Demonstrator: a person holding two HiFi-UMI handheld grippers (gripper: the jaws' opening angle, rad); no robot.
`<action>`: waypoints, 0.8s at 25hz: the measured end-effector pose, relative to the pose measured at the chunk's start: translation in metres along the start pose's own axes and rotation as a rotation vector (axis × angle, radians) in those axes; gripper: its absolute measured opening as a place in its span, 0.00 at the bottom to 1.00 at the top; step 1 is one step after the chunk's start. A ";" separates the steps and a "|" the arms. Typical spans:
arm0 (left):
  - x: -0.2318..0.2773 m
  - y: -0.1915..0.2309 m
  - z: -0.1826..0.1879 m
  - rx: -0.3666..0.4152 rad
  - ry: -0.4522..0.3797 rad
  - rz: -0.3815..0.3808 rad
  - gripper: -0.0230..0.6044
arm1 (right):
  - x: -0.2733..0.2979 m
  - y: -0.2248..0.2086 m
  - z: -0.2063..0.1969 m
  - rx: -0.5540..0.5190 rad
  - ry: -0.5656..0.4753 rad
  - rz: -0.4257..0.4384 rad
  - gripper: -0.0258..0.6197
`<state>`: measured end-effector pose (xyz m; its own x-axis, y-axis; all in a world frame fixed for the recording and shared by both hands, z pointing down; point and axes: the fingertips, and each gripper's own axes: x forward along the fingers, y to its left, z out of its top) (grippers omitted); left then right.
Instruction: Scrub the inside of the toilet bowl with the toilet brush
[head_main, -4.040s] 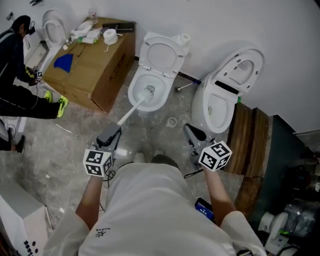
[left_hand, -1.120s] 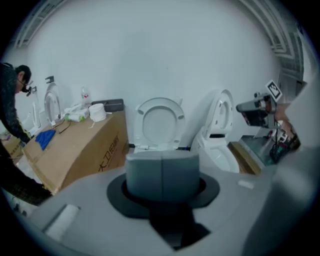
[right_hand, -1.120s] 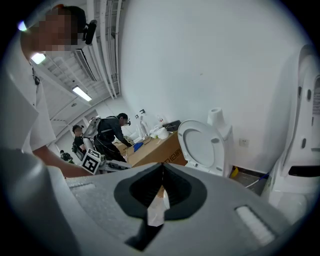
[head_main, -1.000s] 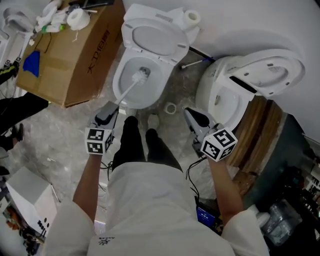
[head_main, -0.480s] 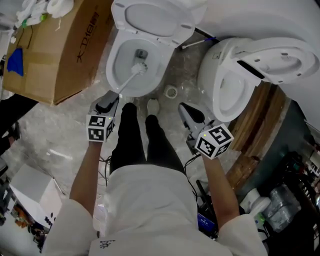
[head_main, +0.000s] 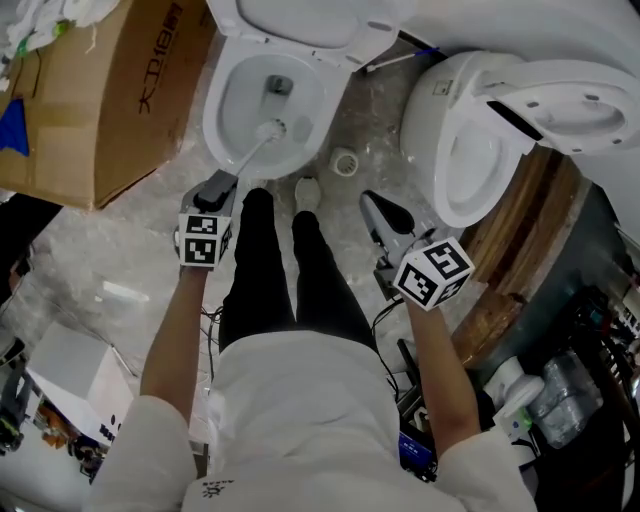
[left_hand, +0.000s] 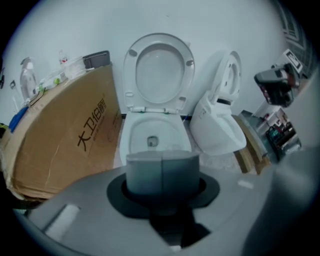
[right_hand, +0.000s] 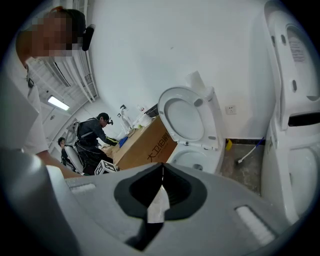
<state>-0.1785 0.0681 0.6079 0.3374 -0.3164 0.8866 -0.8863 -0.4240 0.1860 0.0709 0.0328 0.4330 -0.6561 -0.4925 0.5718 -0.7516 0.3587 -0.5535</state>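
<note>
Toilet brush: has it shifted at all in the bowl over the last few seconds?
The toilet brush head slid back from the drain toward the near wall of the bowl. The left gripper stays shut on its handle; the right gripper stays shut and empty.

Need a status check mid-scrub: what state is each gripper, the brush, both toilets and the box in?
Toilet: seat and lid raised.
Toilet brush: head down inside the toilet.
Left gripper: shut on the toilet brush handle.
Right gripper: shut, empty.
Second toilet: lid open.
Cardboard box: closed.
</note>
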 end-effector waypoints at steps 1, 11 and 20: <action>0.004 -0.001 -0.004 -0.002 0.010 -0.003 0.27 | 0.000 -0.002 -0.002 0.006 0.002 -0.003 0.04; 0.029 -0.007 -0.033 -0.056 0.080 -0.017 0.27 | -0.003 -0.017 -0.020 0.045 0.019 -0.027 0.04; 0.020 0.001 -0.049 -0.113 0.121 0.009 0.27 | 0.004 -0.013 -0.019 0.043 0.025 -0.017 0.04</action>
<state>-0.1880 0.1025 0.6469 0.2944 -0.2122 0.9318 -0.9215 -0.3213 0.2179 0.0769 0.0417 0.4540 -0.6453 -0.4776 0.5963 -0.7594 0.3158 -0.5689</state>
